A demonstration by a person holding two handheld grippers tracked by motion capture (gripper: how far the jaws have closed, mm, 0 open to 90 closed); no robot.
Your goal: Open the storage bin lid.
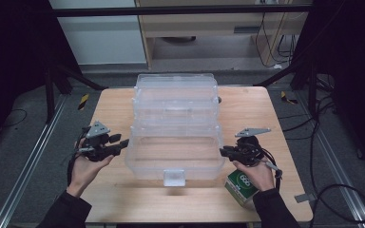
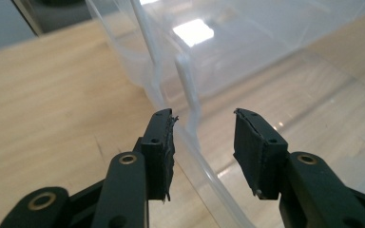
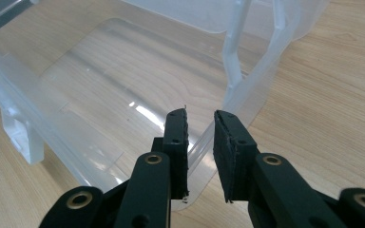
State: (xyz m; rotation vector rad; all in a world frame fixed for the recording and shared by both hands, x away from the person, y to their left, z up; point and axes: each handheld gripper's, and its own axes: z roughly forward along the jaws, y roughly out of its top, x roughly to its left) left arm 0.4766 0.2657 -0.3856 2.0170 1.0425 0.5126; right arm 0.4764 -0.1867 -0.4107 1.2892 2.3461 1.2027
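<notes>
A clear plastic tiered box (image 1: 177, 167) stands open in the middle of the wooden table (image 1: 247, 109), its upper trays (image 1: 176, 90) stepped back behind the bottom bin. My left gripper (image 1: 123, 145) is at the bin's left wall. In the left gripper view the gripper (image 2: 204, 124) is open and straddles that wall (image 2: 190, 95), which runs close by one pad (image 2: 164, 142) and well apart from the other. My right gripper (image 1: 223, 152) is at the bin's right side. In the right gripper view the gripper (image 3: 199, 122) stands narrowly closed on the bin's rim (image 3: 259, 78).
A white latch tab (image 1: 174, 176) hangs at the bin's front. A green and white carton (image 1: 240, 186) stands under my right hand near the table's front right edge. Dark floor, rails and cables surround the table.
</notes>
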